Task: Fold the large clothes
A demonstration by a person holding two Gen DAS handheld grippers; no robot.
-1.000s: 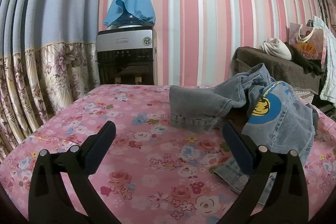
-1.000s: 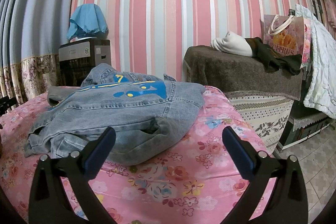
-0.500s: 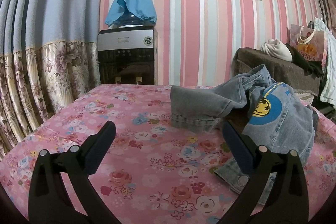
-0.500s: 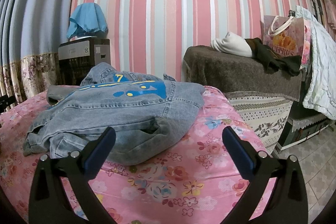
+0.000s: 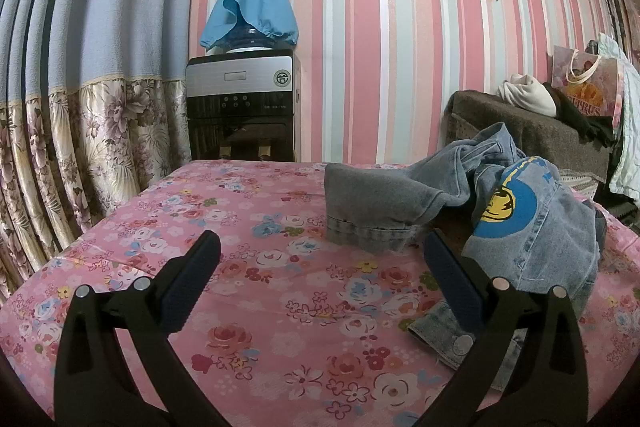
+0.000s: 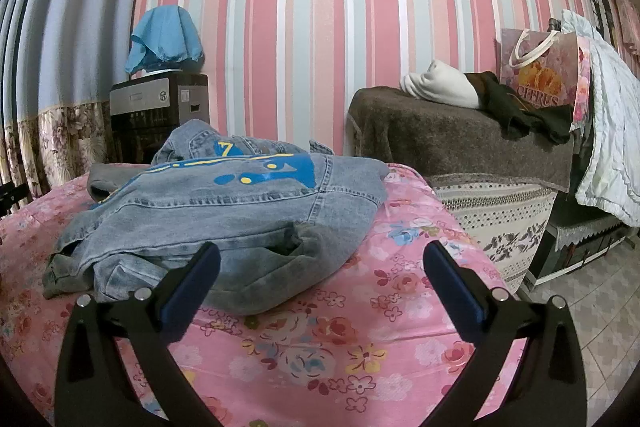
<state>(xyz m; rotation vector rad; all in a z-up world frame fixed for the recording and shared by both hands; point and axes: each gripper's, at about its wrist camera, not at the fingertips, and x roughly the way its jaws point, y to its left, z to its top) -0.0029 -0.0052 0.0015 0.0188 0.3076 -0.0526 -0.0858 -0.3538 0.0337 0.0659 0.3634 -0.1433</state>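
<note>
- Jacket count: one denim jacket (image 6: 224, 211), crumpled on my desk (image 5: 280, 291) with its pink floral cloth.
- My left gripper (image 5: 320, 271) is spread, grasping nothing, jacket to its right.
- My right gripper (image 6: 320, 269) is spread too, empty, jacket just beyond.

Crumpled blue denim jacket (image 6: 224, 215), unfolded, heaped on floral bedspread (image 6: 360, 339)
</note>
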